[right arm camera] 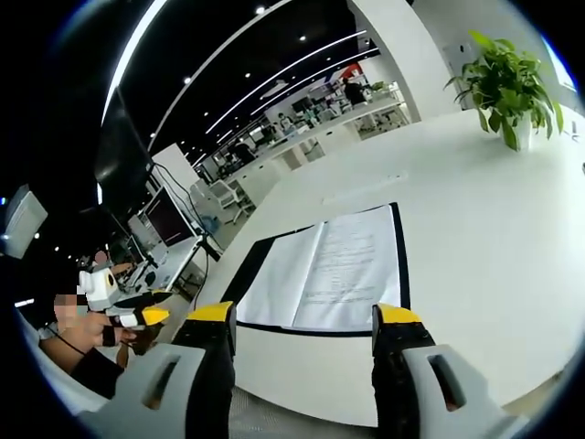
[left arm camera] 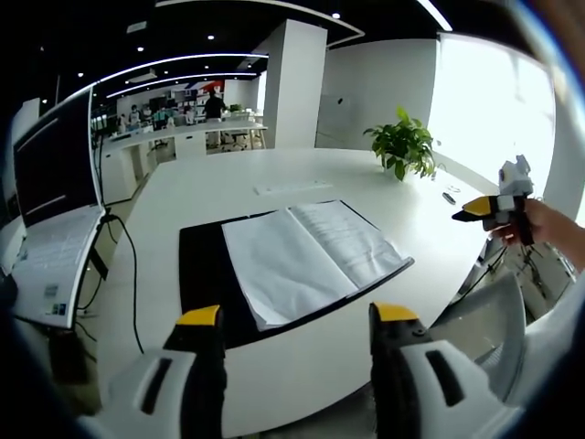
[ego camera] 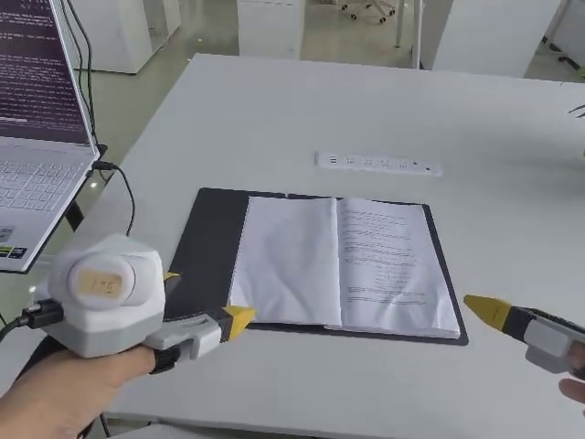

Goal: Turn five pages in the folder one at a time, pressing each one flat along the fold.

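Your folder (ego camera: pixel 340 263) lies open on the white table (ego camera: pixel 274 110), with a blank page on the left and a printed page on the right. Your left gripper (left arm camera: pixel 296 315) hovers off its near left corner, your right gripper (right arm camera: pixel 306 313) off its near right corner. Both pairs of jaws stand apart.

In the head view I'm losing most of the laptop (ego camera: pixel 37 137) past the left edge. The right hand-held gripper (ego camera: pixel 494 313) is running off the right edge just behind its yellow tip. The left hand-held gripper (ego camera: pixel 204 297) is covering the near left corner of the folder (ego camera: pixel 215 247). The print on the right page (ego camera: pixel 388 261) is coming through too small for me to read.
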The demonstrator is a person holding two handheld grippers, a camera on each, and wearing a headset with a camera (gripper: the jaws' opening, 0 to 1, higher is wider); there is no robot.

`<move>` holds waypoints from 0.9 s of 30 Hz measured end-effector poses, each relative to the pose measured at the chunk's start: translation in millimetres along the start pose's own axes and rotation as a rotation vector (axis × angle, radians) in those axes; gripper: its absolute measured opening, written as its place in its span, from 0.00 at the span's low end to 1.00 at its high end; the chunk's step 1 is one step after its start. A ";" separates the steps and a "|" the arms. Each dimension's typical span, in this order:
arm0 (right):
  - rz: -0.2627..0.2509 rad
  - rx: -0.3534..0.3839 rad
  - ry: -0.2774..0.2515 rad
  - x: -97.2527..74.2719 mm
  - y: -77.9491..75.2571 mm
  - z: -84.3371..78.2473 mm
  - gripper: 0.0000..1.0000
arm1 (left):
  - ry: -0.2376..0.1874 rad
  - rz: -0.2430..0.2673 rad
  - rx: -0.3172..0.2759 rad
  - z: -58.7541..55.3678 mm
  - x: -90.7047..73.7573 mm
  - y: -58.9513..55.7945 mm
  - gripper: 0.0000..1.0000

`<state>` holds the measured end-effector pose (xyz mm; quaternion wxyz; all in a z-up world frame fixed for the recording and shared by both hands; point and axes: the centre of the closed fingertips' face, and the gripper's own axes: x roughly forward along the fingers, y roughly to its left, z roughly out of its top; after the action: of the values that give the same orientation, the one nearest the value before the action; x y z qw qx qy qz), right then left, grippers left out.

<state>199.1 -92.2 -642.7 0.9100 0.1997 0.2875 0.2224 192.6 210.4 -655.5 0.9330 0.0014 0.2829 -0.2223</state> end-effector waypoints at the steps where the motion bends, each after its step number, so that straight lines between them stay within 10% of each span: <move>1: 0.002 0.003 0.001 0.8 -0.8 -0.2 0.59 | 0.002 0.001 -0.003 -0.6 0.0 0.0 0.63; 15: 0.017 0.035 0.039 11.0 -7.0 -19.1 0.58 | 0.028 -0.018 0.026 -4.8 29.6 -11.1 0.61; 27: 0.019 0.070 0.059 24.3 -15.0 -33.3 0.55 | 0.047 -0.082 0.082 -7.7 89.5 -39.5 0.57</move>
<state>200.9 -84.0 -685.8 0.8913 0.2278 0.3197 0.2267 238.4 138.8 -704.4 0.9154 0.0333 0.2952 -0.2718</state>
